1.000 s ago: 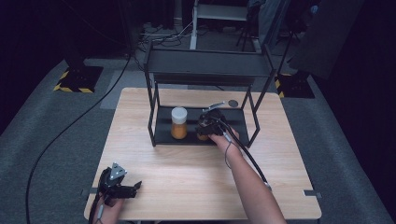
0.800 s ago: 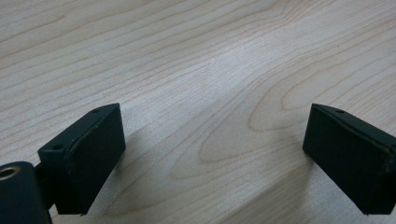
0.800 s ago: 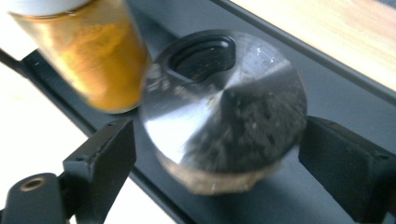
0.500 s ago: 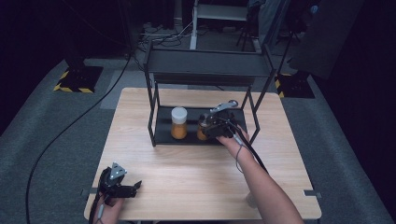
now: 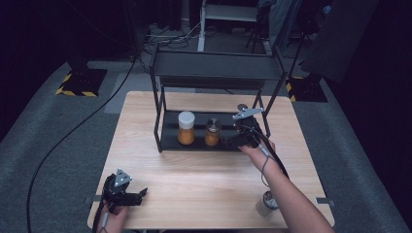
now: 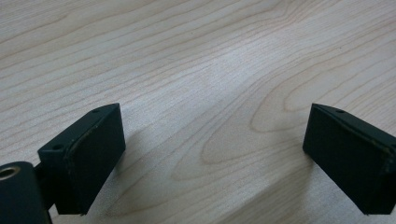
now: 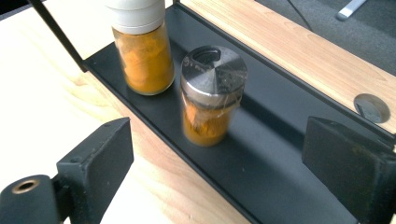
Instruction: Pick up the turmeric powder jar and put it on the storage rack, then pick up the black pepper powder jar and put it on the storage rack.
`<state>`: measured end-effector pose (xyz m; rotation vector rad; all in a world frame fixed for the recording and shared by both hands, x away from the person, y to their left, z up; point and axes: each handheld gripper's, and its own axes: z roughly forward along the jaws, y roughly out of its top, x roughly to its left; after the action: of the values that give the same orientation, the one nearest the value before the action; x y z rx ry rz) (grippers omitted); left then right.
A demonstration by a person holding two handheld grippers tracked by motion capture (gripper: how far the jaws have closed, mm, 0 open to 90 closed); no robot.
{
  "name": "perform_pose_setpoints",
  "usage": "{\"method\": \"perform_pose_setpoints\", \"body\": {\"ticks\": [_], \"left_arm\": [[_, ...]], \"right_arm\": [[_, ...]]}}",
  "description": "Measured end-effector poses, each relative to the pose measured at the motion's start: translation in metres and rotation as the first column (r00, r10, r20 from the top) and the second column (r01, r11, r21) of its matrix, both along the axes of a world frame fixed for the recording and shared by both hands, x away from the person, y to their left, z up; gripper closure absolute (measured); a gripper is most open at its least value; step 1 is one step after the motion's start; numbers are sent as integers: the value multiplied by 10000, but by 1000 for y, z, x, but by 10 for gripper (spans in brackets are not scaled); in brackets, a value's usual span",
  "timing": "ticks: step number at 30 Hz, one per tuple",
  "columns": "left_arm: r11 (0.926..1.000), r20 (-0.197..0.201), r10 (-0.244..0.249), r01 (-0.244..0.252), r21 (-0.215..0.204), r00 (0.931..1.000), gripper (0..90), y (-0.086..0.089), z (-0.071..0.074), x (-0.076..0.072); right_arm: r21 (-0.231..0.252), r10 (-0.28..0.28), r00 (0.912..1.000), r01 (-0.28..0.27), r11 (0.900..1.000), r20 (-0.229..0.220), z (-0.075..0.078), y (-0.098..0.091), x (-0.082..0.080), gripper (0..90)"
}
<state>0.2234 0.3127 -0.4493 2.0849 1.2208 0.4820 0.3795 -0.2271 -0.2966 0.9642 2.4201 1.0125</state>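
Observation:
Two jars of orange spice stand on the lower shelf of a black rack [image 5: 170, 131]: a white-lidded jar [image 5: 186, 127] [image 7: 142, 46] and, to its right, a smaller metal-lidded jar [image 5: 212, 132] [image 7: 212, 95]. My right gripper [image 5: 229, 142] [image 7: 219, 172] hovers just right of the metal-lidded jar, clear of it. Its jaws have just been opening and stand open with nothing between them. My left gripper [image 5: 139, 195] [image 6: 215, 158] rests open over bare wood at the table's front left.
A third small jar [image 5: 265, 204] stands near the table's front right edge, partly behind my right forearm. The rack's upper shelf [image 5: 218, 70] and thin posts overhang the jars. A round metal disc [image 7: 371, 108] sits in the tabletop behind the rack.
My right gripper has let go of the metal-lidded jar and drawn back to the right and upward. The jar stays on the shelf. The left gripper has not moved.

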Motion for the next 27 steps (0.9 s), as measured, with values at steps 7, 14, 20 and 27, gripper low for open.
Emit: {"method": "perform_pose_setpoints", "body": {"ticks": [7, 14, 20, 27], "left_arm": [[10000, -1, 0, 0, 2, 10000, 58, 0, 0, 0], [10000, 8, -6, 6, 3, 10000, 58, 0, 0, 0], [10000, 7, -6, 6, 6, 10000, 58, 0, 0, 0], [10000, -1, 20, -20, 12, 10000, 58, 0, 0, 0]], "right_arm": [[251, 138, 9996, -144, 9996, 242, 9, -22, -25, 91], [366, 168, 9990, -183, 9992, 416, 13, -44, -48, 91], [557, 142, 9990, -165, 9983, 422, 7, -64, -69, 91], [626, 72, 9994, -93, 9980, 331, 1, -82, -95, 91]]}}
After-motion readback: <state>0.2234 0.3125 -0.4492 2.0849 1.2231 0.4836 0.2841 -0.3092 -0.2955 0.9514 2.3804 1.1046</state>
